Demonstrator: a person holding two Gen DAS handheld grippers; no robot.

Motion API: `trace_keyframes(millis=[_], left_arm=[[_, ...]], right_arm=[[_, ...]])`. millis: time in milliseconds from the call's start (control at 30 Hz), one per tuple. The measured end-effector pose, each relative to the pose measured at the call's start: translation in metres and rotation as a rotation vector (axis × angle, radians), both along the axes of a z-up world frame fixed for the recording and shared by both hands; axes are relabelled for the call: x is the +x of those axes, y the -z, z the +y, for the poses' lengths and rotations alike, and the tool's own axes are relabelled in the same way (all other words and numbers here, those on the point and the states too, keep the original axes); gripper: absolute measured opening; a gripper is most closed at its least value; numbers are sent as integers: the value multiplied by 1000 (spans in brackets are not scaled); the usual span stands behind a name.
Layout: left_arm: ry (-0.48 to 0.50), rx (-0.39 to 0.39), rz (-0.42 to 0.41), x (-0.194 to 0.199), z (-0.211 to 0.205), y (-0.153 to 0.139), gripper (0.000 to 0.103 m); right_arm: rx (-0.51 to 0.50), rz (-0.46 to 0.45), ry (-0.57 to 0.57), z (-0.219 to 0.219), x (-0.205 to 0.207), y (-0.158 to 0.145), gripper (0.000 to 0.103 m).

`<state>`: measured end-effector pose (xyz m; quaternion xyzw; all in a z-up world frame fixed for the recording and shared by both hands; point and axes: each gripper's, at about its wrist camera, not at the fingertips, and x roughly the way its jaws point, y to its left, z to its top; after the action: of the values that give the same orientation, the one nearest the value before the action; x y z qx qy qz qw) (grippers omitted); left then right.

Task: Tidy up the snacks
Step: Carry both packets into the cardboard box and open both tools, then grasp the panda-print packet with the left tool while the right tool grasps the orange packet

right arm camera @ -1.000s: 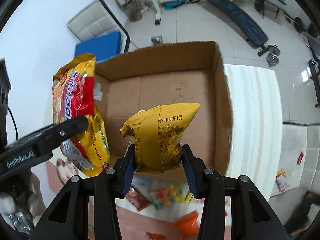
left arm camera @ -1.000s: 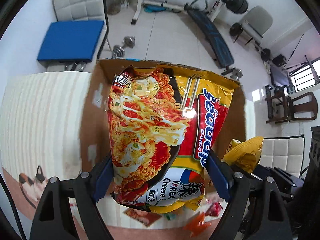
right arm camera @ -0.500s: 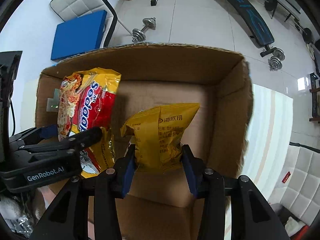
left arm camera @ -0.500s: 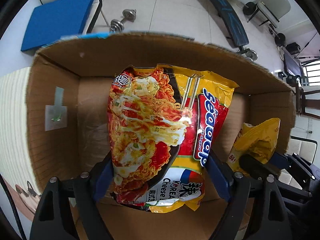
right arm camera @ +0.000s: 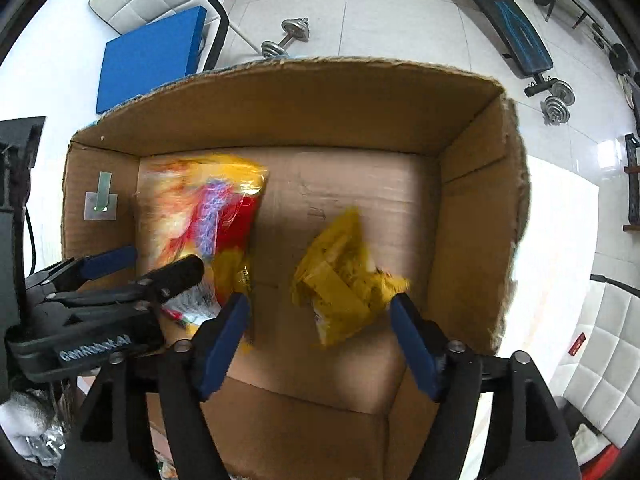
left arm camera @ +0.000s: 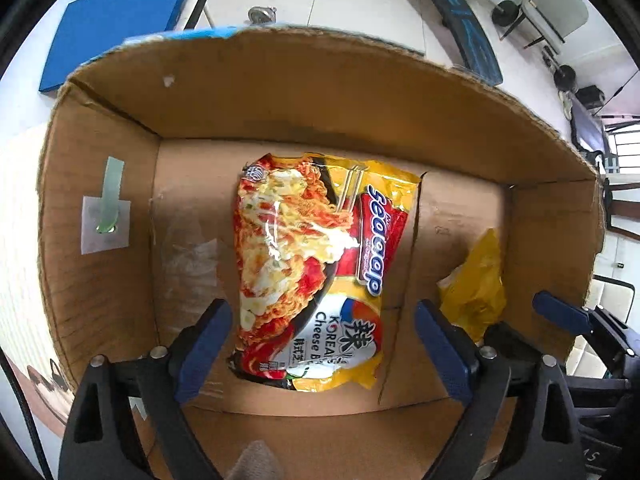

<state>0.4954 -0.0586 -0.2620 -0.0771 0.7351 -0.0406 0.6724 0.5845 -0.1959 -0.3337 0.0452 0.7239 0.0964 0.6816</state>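
Observation:
A cardboard box [left arm camera: 280,92] fills both views, seen from above. A red-and-yellow noodle packet [left arm camera: 316,268] is inside the box, free of my left gripper [left arm camera: 320,344], whose jaws stand wide open just above its lower end. A yellow snack bag [right arm camera: 344,284] is also free inside the box, blurred, between the spread jaws of my right gripper [right arm camera: 320,340], which is open. The noodle packet [right arm camera: 208,216] shows blurred in the right wrist view, and the yellow bag [left arm camera: 476,284] shows at the right in the left wrist view.
The box wall [right arm camera: 476,248] stands close on the right. A taped label [left arm camera: 105,224] is on the left inner wall. Beyond the box lie a tiled floor, a blue mat [right arm camera: 152,56], dumbbells [right arm camera: 286,38] and a weight bench [right arm camera: 508,16].
Both grippers moved over and down into the box, then opened. The noodle packet and the yellow bag have left the jaws and are dropping or lying inside the box.

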Motion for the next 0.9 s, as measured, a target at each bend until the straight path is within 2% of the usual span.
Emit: trace_keyframes(millis=[33, 167, 367, 467, 700, 900], left_arm=[[-2, -4, -7, -1, 0, -4, 93], [3, -5, -39, -9, 2, -24, 94], [26, 51, -141, -37, 4, -66, 94], [23, 75, -210, -52, 19, -81, 94], [3, 123, -329, -110, 27, -118, 94], [-8, 90, -341, -178, 32, -126, 94]], right_arm=[[-3, -1, 4, -1, -1, -2, 88], [8, -14, 19, -5, -10, -14, 90], [-13, -97, 18, 1, -29, -42, 93], [-15, -148, 26, 4, -49, -59, 93], [-29, -278, 34, 20, -103, -95, 93], [-6, -268, 14, 23, -169, -99, 93]])
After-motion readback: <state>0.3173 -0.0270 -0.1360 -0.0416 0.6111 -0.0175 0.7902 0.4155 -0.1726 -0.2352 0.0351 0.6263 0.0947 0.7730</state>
